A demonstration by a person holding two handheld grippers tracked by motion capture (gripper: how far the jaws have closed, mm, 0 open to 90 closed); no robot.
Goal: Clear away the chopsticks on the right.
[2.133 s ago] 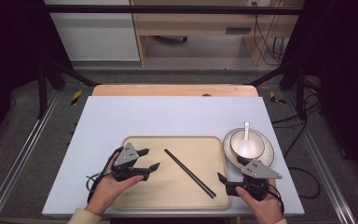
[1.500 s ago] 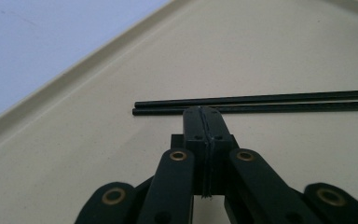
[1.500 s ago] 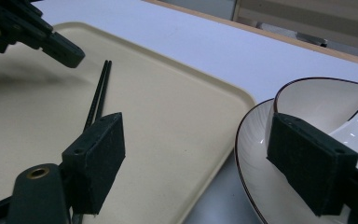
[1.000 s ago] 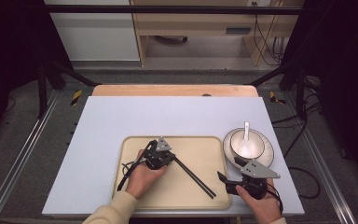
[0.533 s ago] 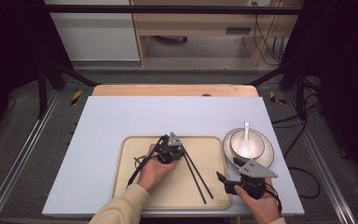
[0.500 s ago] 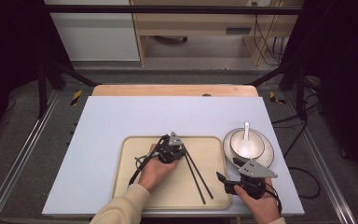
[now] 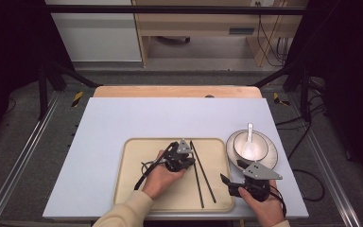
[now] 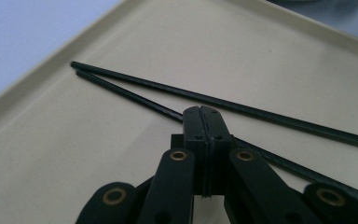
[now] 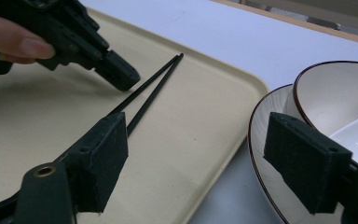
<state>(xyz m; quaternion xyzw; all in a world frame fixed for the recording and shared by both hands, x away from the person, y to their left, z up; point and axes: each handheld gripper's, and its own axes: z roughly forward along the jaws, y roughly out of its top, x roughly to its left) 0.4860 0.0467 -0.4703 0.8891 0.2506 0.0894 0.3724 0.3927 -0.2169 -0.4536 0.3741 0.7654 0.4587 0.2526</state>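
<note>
Pressed closed left gripper (image 7: 190, 160) beside thin black chopsticks (image 7: 202, 175) mid-frame on beige tray (image 7: 132, 179); held right gripper (image 7: 231, 174) wide; pickup seemingly undone.

At centre frame, the closed black left gripper (image 8: 203, 122) is covering part of one thin black chopstick (image 8: 130, 95). The right edge is cutting off the white brown-rimmed bowl (image 9: 335, 100).

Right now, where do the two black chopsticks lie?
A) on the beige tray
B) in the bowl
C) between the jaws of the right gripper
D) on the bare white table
A: both chopsticks lie flat on the beige tray, beside the shut left gripper.
</note>
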